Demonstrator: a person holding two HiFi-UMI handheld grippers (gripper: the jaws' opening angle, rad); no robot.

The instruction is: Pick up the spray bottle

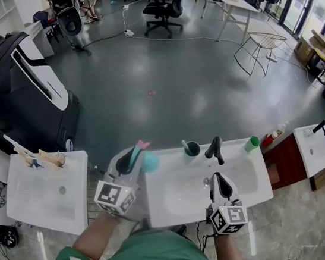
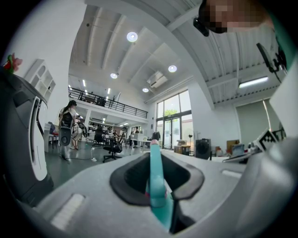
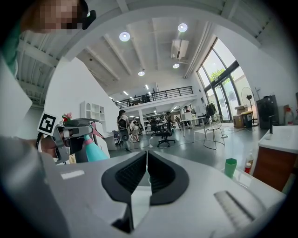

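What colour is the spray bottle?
The spray bottle is teal with pink parts; clearest in the right gripper view.

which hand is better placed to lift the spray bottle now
Left: the left gripper has its fingers closed on the spray bottle; the right gripper is shut and empty over the sink.

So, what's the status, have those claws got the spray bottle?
Left gripper shut on spray bottle, by the sink's left edge. Right gripper shut, empty. Faucet stands apart, nothing in the way.
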